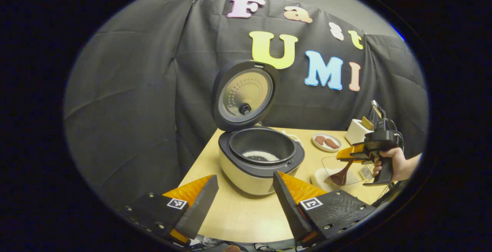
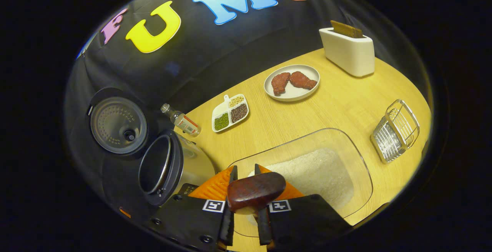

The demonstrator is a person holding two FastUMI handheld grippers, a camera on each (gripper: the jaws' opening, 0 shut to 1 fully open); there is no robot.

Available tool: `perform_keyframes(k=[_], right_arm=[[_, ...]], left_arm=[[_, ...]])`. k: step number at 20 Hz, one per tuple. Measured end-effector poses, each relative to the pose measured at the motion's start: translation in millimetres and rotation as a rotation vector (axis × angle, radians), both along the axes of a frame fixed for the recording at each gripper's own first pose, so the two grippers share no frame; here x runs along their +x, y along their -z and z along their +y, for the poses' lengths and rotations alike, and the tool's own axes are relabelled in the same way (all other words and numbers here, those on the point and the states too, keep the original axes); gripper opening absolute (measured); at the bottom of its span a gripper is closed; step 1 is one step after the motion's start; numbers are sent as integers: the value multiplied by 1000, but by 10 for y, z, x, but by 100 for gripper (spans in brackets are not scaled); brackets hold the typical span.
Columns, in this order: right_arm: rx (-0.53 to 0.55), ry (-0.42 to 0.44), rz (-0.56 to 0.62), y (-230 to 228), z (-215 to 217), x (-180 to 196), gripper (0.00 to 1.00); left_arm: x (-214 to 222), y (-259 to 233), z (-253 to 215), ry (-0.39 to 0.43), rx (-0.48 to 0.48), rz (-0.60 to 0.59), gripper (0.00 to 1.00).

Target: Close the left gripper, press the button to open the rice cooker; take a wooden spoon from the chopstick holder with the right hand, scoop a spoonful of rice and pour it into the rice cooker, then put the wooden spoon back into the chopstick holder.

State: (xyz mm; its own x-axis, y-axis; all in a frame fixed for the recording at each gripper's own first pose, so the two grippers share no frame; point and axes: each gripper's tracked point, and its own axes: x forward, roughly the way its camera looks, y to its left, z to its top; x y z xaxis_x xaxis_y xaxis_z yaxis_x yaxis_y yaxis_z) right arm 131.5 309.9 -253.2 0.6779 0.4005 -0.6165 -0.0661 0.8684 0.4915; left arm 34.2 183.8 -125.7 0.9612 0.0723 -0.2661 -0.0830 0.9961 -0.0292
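A rice cooker [image 1: 261, 161] stands on a light wooden table [image 1: 238, 213] with its lid [image 1: 243, 94] swung fully up and back. Its dark inner pot holds a thin patch of white rice [image 1: 261, 155] at the bottom.

In the left gripper view, the left gripper [image 1: 245, 200] sits just in front of the rice cooker, its 2 fingers spread wide apart and holding nothing.

To the right of the rice cooker, a hand [image 1: 396, 163] holds the right gripper [image 1: 348, 156]. Its 2 fingers are pinched together on the handle of a wooden spoon [image 1: 341, 175], whose dark bowl hangs down over a clear container [image 1: 330, 165]. In the right gripper view, the right gripper [image 2: 245, 190] grips the spoon [image 2: 255, 196] between nearly closed fingers, above the clear container [image 2: 357, 167] of white rice [image 2: 315, 175].

Behind the rice cooker lie a small glass bottle [image 2: 182, 121] and a 3-part dish of grains [image 2: 230, 112]. Farther right of the rice cooker are a plate with 2 reddish-brown pieces [image 2: 292, 82], a white toaster [image 2: 348, 52] and a wire chopstick holder [image 2: 396, 131].
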Motion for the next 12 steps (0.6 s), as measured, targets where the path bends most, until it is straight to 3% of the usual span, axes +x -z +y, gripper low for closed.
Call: perform_keyframes(k=[4, 5, 6, 12], right_arm=[[72, 46, 55, -27, -38, 19, 27], [90, 56, 58, -59, -79, 20, 28], [108, 66, 59, -74, -112, 43, 24], [157, 177, 51, -175, -557, 97, 24]], left_arm=[[5, -29, 42, -8, 5, -6, 90], [7, -42, 40, -8, 7, -9, 86], [10, -63, 39, -8, 9, -13, 91], [62, -98, -27, 8, 21, -18, 90]])
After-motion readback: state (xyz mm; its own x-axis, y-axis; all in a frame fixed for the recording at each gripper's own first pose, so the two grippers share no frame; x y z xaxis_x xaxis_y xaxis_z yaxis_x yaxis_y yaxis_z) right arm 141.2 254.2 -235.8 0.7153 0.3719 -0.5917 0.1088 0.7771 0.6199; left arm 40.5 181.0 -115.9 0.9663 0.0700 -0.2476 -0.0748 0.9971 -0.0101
